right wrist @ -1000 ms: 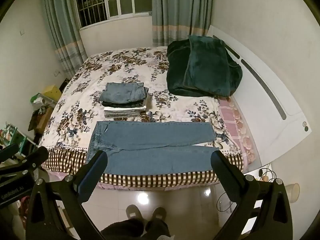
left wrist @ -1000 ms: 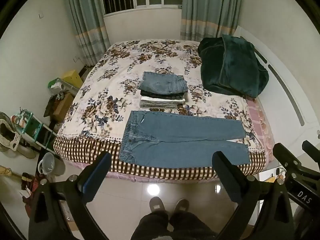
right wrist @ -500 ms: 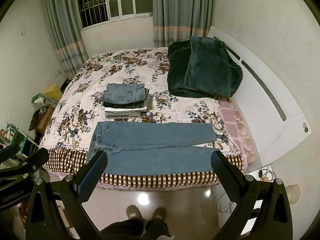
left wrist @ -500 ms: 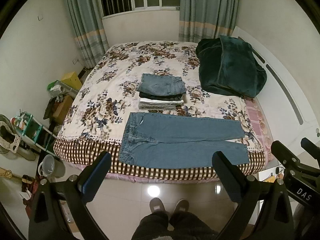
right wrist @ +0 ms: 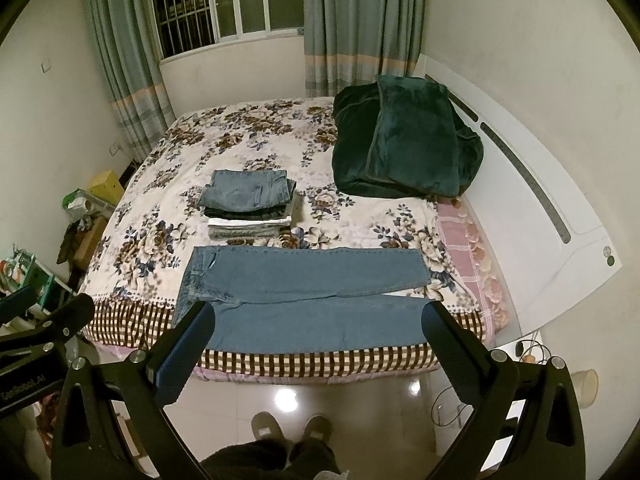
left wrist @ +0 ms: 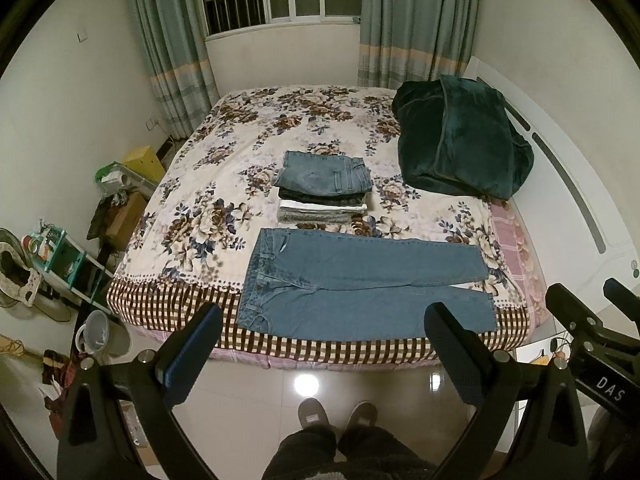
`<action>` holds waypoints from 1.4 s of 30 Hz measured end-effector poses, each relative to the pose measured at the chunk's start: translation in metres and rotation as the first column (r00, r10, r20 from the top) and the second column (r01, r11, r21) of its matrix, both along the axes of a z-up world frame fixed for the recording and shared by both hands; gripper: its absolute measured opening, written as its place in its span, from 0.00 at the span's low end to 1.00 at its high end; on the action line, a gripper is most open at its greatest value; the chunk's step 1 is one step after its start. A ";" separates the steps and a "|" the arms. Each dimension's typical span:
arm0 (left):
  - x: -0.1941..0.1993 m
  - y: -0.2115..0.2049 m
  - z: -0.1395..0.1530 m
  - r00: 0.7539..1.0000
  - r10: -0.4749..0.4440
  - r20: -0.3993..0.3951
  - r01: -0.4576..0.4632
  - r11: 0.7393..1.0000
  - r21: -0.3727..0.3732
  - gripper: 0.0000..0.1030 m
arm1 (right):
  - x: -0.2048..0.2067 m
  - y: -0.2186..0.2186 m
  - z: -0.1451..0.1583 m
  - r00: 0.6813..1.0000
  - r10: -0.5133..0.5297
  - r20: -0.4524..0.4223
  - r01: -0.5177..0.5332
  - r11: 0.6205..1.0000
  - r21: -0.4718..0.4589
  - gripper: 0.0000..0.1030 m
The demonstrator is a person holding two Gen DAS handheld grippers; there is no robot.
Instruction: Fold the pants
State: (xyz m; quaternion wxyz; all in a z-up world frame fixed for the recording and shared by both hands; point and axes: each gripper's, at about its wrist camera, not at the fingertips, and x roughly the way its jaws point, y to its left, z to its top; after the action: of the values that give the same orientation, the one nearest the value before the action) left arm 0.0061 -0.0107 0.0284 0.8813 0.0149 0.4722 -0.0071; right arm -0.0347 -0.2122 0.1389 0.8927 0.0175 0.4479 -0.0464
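Observation:
A pair of blue jeans [left wrist: 360,284] lies flat along the near edge of the bed [left wrist: 192,300], waist to the left and legs to the right; it also shows in the right wrist view [right wrist: 304,300]. My left gripper [left wrist: 323,320] is open and empty, held above the floor in front of the bed, well short of the jeans. My right gripper [right wrist: 316,320] is open and empty at about the same distance. The right gripper shows at the right edge of the left wrist view [left wrist: 592,320].
A stack of folded clothes [left wrist: 324,188] sits on the floral bedspread just behind the jeans. A dark green blanket [left wrist: 460,140] is heaped at the back right by the white headboard [right wrist: 540,216]. Shelves, boxes and a bucket [left wrist: 96,332] crowd the floor at left.
Both views have tilted slightly upward; the bed and jeans sit a little lower in frame. Both grippers stay open and the jeans have not moved.

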 end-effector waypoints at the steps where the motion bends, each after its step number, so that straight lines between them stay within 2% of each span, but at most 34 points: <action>1: 0.000 0.000 0.000 1.000 0.000 0.000 0.000 1.000 -0.001 1.00 | 0.000 0.000 0.001 1.000 0.000 -0.001 0.000 1.000 0.000 1.00; 42: 0.009 -0.009 0.015 1.000 0.006 0.006 -0.006 1.000 -0.010 1.00 | -0.002 0.005 -0.001 1.000 -0.001 0.002 0.001 1.000 -0.002 1.00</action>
State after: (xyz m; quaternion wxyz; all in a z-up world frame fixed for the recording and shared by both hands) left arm 0.0147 -0.0196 0.0439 0.8829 0.0092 0.4694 -0.0067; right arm -0.0366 -0.2072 0.1383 0.8931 0.0170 0.4471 -0.0471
